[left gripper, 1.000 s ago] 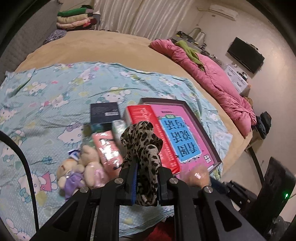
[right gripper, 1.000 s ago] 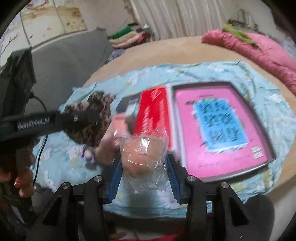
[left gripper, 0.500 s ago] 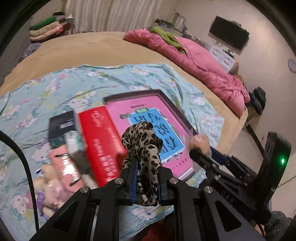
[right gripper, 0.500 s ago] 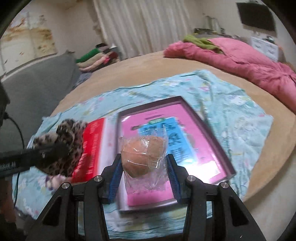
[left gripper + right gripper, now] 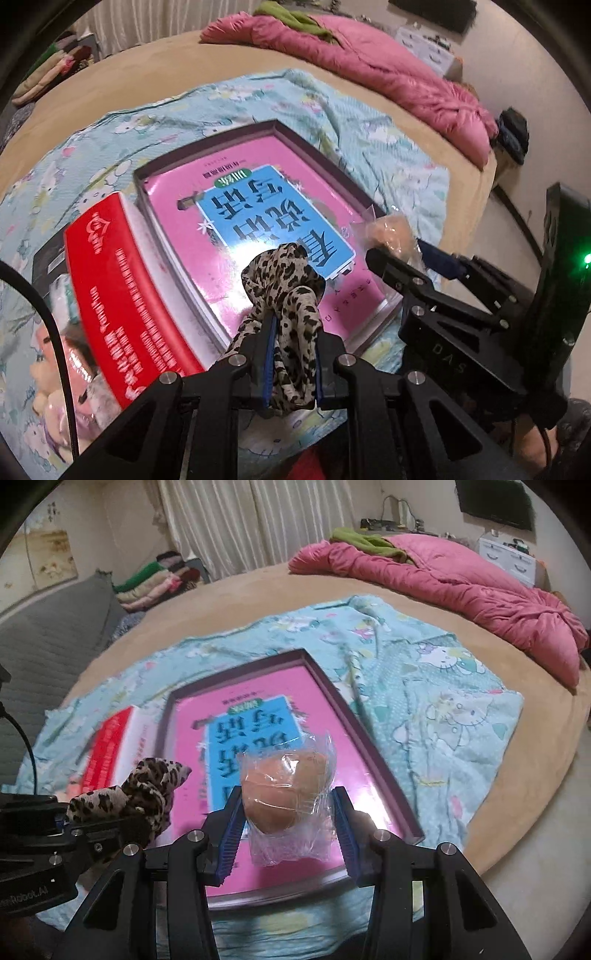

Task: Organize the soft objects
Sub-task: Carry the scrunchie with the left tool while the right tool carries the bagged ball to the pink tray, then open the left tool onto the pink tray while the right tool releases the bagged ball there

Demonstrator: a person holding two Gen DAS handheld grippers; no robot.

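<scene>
Leopard scrunchie [image 5: 284, 295] pinched in closed left tongs [image 5: 291, 363]; wrapped bun [image 5: 286, 794] clamped between right tongs [image 5: 288, 825].

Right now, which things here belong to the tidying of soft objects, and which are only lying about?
Job:
- leopard scrunchie, held by the left gripper
- wrapped bun, held by the right gripper
- pink tray
- plush toy

Lying about:
- red box
- pink quilt
- folded clothes

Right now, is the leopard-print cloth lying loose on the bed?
No, the left gripper is shut on the leopard-print cloth, holding it above the pink book.
</scene>
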